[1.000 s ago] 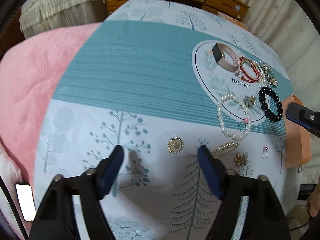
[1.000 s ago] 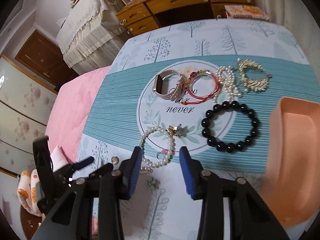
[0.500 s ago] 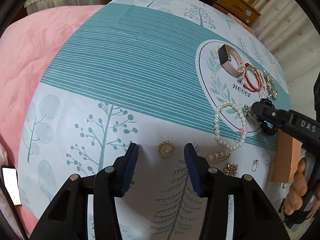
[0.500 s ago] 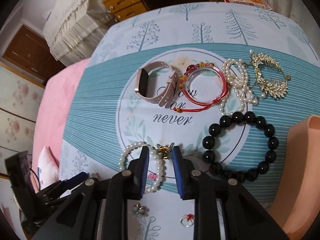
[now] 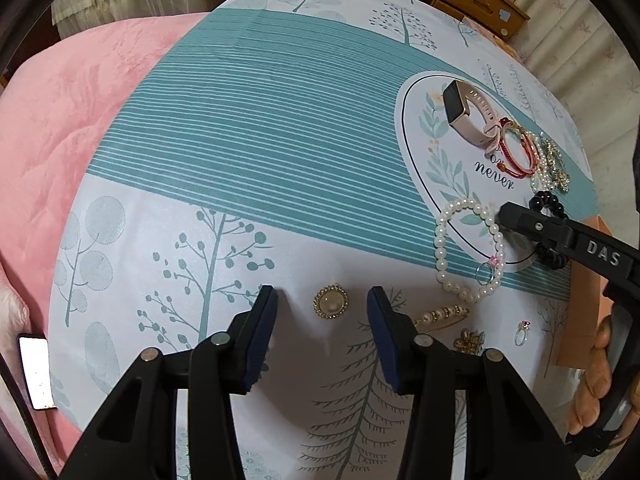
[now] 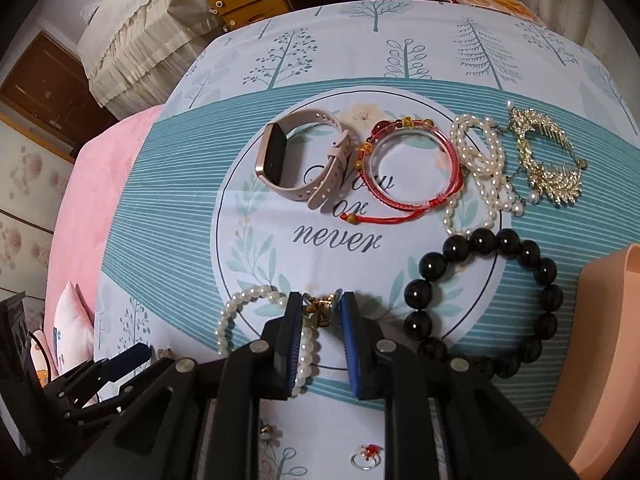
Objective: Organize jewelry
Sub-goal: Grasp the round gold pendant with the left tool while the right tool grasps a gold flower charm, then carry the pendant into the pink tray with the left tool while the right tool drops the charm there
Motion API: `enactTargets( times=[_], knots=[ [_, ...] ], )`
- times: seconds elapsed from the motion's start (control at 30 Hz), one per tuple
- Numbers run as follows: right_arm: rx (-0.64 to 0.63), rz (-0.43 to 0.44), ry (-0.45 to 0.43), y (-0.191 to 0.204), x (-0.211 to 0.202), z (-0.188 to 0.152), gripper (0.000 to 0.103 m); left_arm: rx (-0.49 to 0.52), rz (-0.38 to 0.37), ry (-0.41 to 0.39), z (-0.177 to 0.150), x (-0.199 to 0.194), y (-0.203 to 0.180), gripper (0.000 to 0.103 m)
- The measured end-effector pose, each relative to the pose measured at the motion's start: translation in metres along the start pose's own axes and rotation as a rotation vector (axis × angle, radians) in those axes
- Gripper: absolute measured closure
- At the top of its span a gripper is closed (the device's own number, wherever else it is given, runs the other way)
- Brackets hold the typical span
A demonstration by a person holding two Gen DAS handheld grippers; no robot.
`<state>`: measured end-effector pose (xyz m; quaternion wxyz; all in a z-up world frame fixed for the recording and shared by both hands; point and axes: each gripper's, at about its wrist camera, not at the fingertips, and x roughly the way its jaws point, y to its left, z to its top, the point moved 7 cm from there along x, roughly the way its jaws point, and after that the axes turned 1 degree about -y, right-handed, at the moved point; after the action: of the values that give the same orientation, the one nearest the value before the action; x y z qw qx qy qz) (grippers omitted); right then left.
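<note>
Both grippers are closing over separate targets on the tablecloth [image 5: 248,184].

Left gripper [image 5: 322,307]: since a second ago its jaws have been narrowing from a wide spread. They are now bracketing the round brooch [image 5: 330,301], which is lying flat on the cloth between the pads. Gaps are showing on both sides, so no contact is being made yet.

Right gripper [image 6: 320,312]: it has been coming down from above the cloth and forward to the gold charm [image 6: 318,310]. The jaws, formerly half spread, are now narrow and closing. The charm is sitting between the pads just beside the pearl bracelet [image 6: 240,300], which is passing under the left pad. Pad contact with the charm cannot be confirmed; a slim gap appears to remain.

Meaning for the task: both hands are entering the grasp step at once. Nothing is lifted yet. The peach tray [image 6: 600,320] at the right edge is probably the destination. The watch [image 6: 280,156], red bangle [image 6: 412,168] and black bead bracelet [image 6: 480,300] are lying untouched. Risk: the right pad may be catching pearls along with the charm.
</note>
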<state>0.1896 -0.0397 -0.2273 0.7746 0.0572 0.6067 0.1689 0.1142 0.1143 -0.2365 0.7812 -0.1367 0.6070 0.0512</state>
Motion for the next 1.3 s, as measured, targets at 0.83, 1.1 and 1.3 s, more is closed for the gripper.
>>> enactTargets(
  times=[0.83,1.1,1.3],
  knots=[
    [0.054,0.148,-0.132,-0.018,-0.073,-0.038,0.085,0.055,0.077,-0.015,0.000,0.001,-0.013,0.087],
    [0.154,0.211,-0.263,-0.055,-0.124,-0.059,0.085,0.164,-0.052,-0.083,-0.003,-0.041,-0.072,0.087],
    [0.268,0.189,-0.340,-0.103,-0.150,-0.077,0.085,0.339,-0.189,-0.144,0.002,-0.073,-0.166,0.087]
  ],
)
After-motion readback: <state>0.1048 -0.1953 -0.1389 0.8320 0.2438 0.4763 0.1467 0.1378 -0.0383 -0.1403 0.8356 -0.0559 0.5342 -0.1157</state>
